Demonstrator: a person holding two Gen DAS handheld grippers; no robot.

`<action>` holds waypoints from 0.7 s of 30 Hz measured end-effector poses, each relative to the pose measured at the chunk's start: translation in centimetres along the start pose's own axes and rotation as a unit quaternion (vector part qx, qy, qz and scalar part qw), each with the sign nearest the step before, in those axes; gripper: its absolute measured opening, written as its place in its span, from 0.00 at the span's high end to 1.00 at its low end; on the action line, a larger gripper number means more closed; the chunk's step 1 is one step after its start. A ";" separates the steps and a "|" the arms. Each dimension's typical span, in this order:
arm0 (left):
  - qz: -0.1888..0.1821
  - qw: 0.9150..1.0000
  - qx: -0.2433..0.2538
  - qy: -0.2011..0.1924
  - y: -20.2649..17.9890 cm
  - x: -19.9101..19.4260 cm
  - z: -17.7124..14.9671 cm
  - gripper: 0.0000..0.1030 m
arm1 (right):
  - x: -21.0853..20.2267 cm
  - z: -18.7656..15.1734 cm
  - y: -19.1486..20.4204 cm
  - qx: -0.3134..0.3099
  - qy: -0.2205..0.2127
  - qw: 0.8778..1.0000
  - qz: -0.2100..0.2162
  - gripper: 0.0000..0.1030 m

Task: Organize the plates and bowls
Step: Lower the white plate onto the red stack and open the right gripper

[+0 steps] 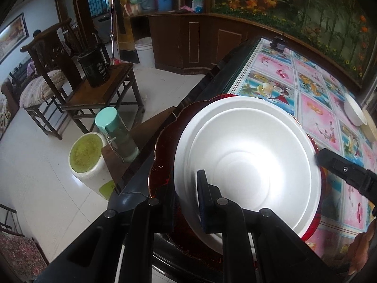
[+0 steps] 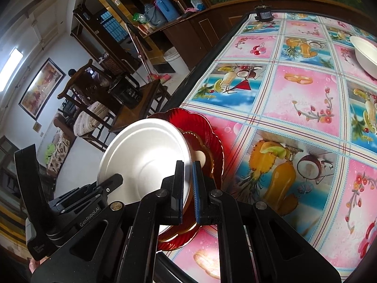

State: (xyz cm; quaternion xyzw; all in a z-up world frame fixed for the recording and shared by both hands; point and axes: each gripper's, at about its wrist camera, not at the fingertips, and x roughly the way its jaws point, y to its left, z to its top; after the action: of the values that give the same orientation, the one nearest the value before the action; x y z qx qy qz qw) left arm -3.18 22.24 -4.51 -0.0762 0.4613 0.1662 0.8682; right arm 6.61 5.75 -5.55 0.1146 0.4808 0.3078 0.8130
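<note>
Left wrist view
- Left gripper [image 1: 188, 202]: its two fingers straddle the near rim of the white bowl [image 1: 247, 165], one finger inside the bowl, the other outside against the wall. The gap is narrow and the rim sits in it; whether the pads press on it cannot be told.
- White bowl: directly ahead of the fingers, resting in the red plate [image 1: 165, 160]. A second white rim shows just inside the first, so two bowls may be nested.
- Red plate: beneath the bowl, its scalloped edge showing to the left of the fingers, at the table's edge.
- Right gripper [image 1: 318, 159]: comes in from the right, its tip at the bowl's right rim.
- Tablecloth [image 1: 313, 94]: patterned with fruit and flowers, beyond and right of the fingers.
- Second white bowl [image 1: 354, 113]: far right on the cloth, well apart from the stack.
- Bottle with green cap [image 1: 115, 134]: left of the fingers, off the table.

Right wrist view
- Right gripper [image 2: 188, 184]: fingers clenched on the near rim of the white bowl [image 2: 146, 158], one pad inside, one outside.
- White bowl: tilted, ahead and left of the fingers, lying over the red plates [image 2: 207, 139].
- Red plates: a smaller one on a larger one, behind and under the fingers, at the table's edge.
- Left gripper [image 2: 113, 181]: to the left of the fingers, its tip at the bowl's left rim.
- Second white bowl [image 2: 365, 56]: far ahead, right.
</note>
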 end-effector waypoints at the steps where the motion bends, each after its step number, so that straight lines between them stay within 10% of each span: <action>1: 0.006 1.000 0.004 -0.003 0.0 -0.1 0.0 0.83 | 0.0 0.0 -0.1 0.001 0.000 1.000 0.001 0.93; 18: 0.116 0.989 0.054 -0.076 -0.7 -1.5 -0.5 0.43 | -2.3 1.2 -4.9 0.048 -0.033 0.998 -0.020 0.93; 21: 0.125 0.987 0.054 -0.089 -0.7 -1.9 -0.4 0.40 | -3.0 1.7 -6.3 0.052 -0.041 0.997 -0.047 0.79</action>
State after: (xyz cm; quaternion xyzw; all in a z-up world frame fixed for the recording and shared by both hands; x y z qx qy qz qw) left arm -4.26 21.03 -3.16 0.0440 0.3961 0.2546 0.8811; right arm 9.50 -0.86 -5.63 0.1466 0.4668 0.2387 0.8388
